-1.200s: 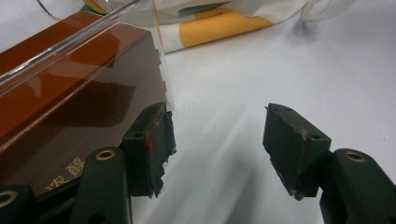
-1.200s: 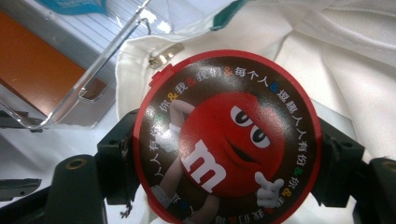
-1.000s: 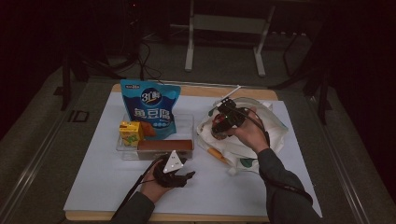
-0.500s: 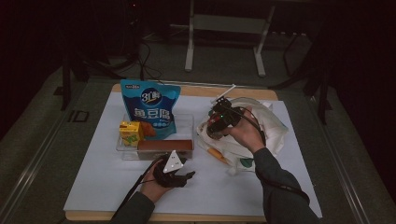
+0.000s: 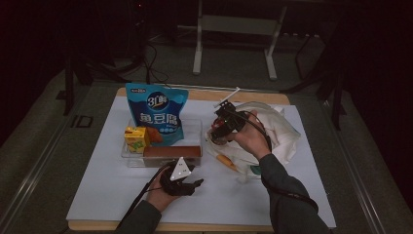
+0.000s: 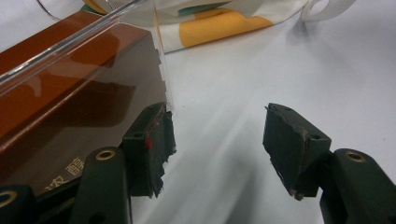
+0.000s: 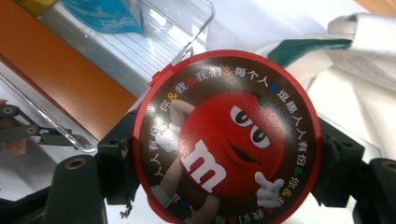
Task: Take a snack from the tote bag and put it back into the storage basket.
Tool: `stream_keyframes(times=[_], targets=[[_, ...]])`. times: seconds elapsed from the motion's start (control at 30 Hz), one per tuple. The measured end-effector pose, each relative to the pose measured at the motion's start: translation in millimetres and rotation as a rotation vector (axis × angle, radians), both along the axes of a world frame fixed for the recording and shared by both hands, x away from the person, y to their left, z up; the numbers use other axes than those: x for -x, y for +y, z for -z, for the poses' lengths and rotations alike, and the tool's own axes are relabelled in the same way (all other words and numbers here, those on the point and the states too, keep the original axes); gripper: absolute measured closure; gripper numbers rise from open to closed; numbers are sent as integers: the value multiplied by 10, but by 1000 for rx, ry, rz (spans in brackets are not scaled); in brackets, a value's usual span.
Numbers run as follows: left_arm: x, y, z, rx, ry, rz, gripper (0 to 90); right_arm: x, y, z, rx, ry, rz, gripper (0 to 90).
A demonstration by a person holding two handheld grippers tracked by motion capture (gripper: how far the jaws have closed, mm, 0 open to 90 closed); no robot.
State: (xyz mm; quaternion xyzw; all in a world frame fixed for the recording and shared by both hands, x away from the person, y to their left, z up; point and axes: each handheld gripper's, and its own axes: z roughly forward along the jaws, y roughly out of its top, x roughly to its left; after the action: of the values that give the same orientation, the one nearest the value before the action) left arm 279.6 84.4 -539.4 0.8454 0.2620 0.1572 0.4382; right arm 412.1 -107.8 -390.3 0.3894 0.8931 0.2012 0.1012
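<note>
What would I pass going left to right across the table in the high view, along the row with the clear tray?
Yellow juice carton → blue snack bag → clear tray → right claw gripping the round M&M's tin → white cloth bag.

snack bag behind tray, cloth bag right

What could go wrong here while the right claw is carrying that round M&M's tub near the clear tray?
The right claw pinches the round M&M's tub only at its curved sides, so it could twist or slip out. The clear tray is close behind it, and a swing could knock the tray's rim or the blue snack bag.
</note>
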Motion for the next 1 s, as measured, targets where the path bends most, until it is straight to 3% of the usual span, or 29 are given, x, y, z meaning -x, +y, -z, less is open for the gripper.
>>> stream_keyframes(times=[1.0], targets=[[-3, 3, 0, 4, 2, 2, 403, 36, 377, -62, 11, -5, -44, 257]])
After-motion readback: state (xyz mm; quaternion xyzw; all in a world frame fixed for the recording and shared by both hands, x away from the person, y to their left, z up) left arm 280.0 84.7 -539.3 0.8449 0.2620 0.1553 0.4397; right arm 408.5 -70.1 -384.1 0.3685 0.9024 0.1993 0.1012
